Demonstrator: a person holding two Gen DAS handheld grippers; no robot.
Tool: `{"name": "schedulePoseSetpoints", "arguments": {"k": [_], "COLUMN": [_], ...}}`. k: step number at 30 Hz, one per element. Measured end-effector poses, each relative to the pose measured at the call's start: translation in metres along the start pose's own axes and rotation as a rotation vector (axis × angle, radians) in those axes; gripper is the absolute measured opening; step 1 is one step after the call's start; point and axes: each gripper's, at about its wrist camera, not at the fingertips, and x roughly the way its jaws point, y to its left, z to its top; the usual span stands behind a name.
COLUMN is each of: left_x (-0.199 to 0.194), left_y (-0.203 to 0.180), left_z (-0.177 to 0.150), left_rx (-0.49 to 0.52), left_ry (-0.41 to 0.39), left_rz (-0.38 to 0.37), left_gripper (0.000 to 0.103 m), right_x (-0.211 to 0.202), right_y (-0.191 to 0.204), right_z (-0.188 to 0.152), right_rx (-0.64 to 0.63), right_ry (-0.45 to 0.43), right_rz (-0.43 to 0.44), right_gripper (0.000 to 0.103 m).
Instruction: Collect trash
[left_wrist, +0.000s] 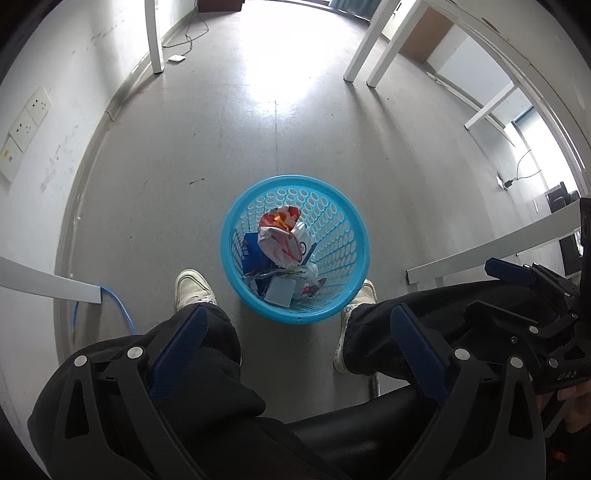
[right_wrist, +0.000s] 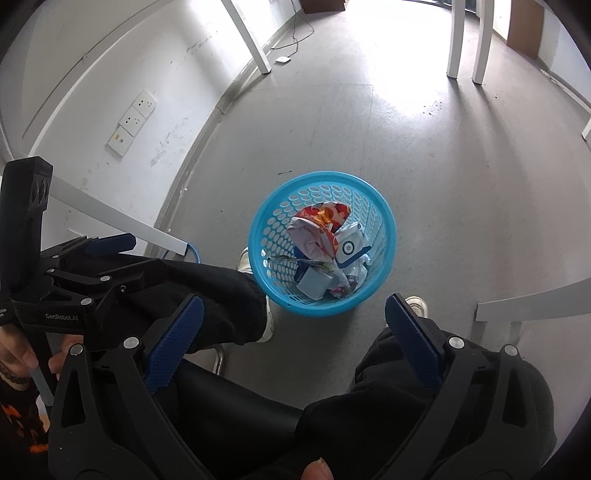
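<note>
One blue cable (left_wrist: 118, 310) (left view only)

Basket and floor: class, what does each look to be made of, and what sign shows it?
Basket: moulded plastic by the look, glossy blue, with regular punched holes and a smooth rolled rim. Floor: probably vinyl or sealed concrete, grey, showing a soft sheen, scuffs and a thin seam.

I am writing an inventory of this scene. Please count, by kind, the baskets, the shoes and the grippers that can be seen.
Round blue perforated plastic basket, holding crumpled trash: 1
White shoes, left and right: 2
Black grippers with blue pads, left gripper and right gripper, both open and empty: 2
Total: 5
</note>
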Motion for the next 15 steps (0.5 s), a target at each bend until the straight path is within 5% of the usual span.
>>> {"name": "schedulePoseSetpoints", "arguments": {"k": [15], "left_x": [0.004], "left_y": [0.0007], "left_z": [0.0031], "left_rx": [0.006], "left_ry": [0.023], "left_rz": [-0.011], "left_gripper": [0.097], "right_x": [0.0081], "right_y": [0.002], "right_z": [-0.0014], "right_rx": [0.0], "right_ry": [0.03], "right_rz": [0.02], "right_gripper": [0.094]}}
